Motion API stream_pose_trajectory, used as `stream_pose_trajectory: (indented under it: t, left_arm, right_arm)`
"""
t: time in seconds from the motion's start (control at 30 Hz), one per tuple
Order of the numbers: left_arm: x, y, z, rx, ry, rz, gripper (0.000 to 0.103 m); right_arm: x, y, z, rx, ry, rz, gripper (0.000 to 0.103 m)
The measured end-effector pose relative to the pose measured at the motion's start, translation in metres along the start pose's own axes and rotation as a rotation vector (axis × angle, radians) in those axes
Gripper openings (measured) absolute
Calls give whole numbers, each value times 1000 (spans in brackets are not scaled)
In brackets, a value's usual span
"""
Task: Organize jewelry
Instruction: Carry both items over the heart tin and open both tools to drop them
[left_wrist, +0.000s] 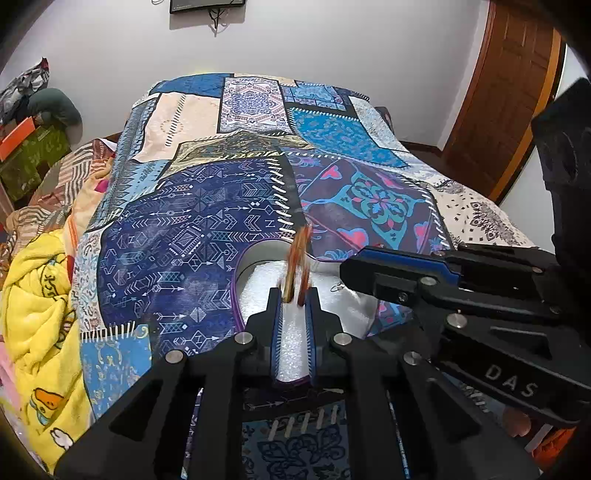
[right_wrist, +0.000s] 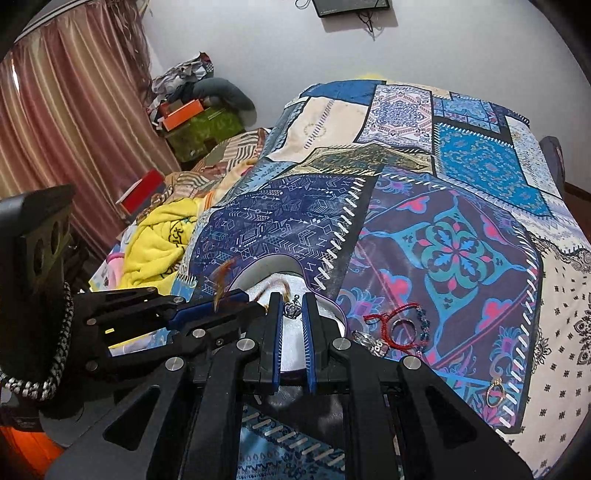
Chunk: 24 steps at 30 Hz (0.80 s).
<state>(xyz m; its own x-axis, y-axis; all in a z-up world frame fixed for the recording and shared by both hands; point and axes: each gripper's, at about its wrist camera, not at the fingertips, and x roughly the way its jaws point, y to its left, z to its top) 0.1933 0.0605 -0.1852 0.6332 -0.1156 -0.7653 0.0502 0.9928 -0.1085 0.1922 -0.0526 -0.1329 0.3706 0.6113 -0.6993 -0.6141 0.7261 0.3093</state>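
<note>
My left gripper (left_wrist: 293, 293) is shut on an orange-brown beaded bracelet (left_wrist: 297, 254) and holds it upright above a white foam-lined jewelry box (left_wrist: 258, 288). My right gripper (right_wrist: 293, 300) is shut on a small silver crown charm (right_wrist: 292, 311) over the same box (right_wrist: 291, 347); it shows in the left wrist view (left_wrist: 345, 273) at the box's right side. On the bedspread right of the box lie a red cord bracelet (right_wrist: 388, 321), a silver ring (right_wrist: 403, 326), a blue bead strand (right_wrist: 424, 321) and a clear crystal piece (right_wrist: 369, 343).
A patchwork blue bedspread (right_wrist: 461, 206) covers the bed. A small round gold piece (right_wrist: 494, 393) lies near the right front. A yellow blanket (left_wrist: 33, 306) is bunched at the left. Boxes and clothes (right_wrist: 192, 114) stand by the curtain. A wooden door (left_wrist: 513, 92) is at the right.
</note>
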Motion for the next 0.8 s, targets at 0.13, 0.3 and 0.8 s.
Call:
stream_pose_trajectory:
  t: [0.13,0.3,0.8]
  left_arm:
    - [-1,2,0,1,14,-4,9]
    - [-9,5,-2,-3,2,18,16]
    - [-27,18,-12,-4,-26,76,44]
  right_arm:
    - [4,-2,1,14,11,17,9]
    - [4,2,1,3,17,26,9]
    - [8,10,3,-26,31,31,10]
